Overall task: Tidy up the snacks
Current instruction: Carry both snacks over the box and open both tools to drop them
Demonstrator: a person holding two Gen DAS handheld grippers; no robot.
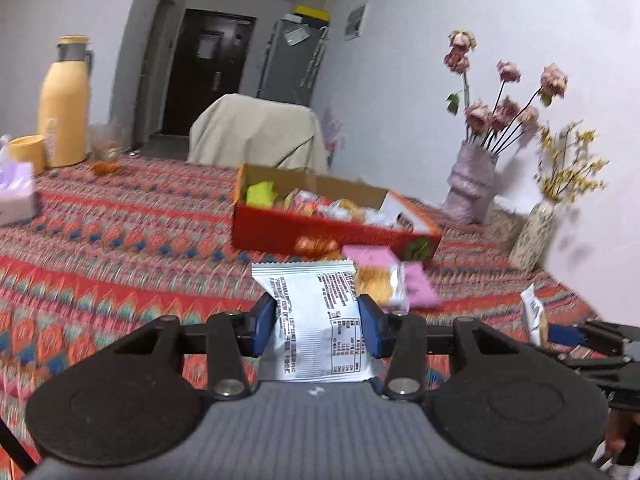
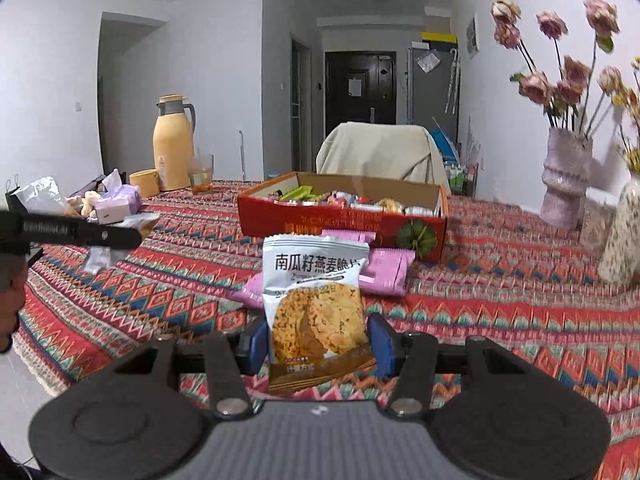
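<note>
My left gripper (image 1: 318, 326) is shut on a white snack packet (image 1: 316, 320), printed back side up, held above the patterned tablecloth. My right gripper (image 2: 318, 342) is shut on a white oat-crisp packet (image 2: 316, 304) with a cookie picture. A red cardboard box (image 1: 280, 232) holding several snacks stands ahead; it also shows in the right wrist view (image 2: 280, 220). Pink snack packets (image 1: 416, 284) lie in front of the box, also seen in the right wrist view (image 2: 386, 270). The right gripper shows at the left wrist view's right edge (image 1: 576, 336); the left gripper shows at the right wrist view's left edge (image 2: 80, 234).
A yellow thermos (image 2: 173, 144), a yellow cup (image 2: 145, 182), a glass (image 2: 200, 174) and a tissue box (image 2: 118, 202) stand at the far left. Two vases with flowers (image 2: 566, 184) stand by the right wall. A covered chair (image 2: 380, 152) is behind the table.
</note>
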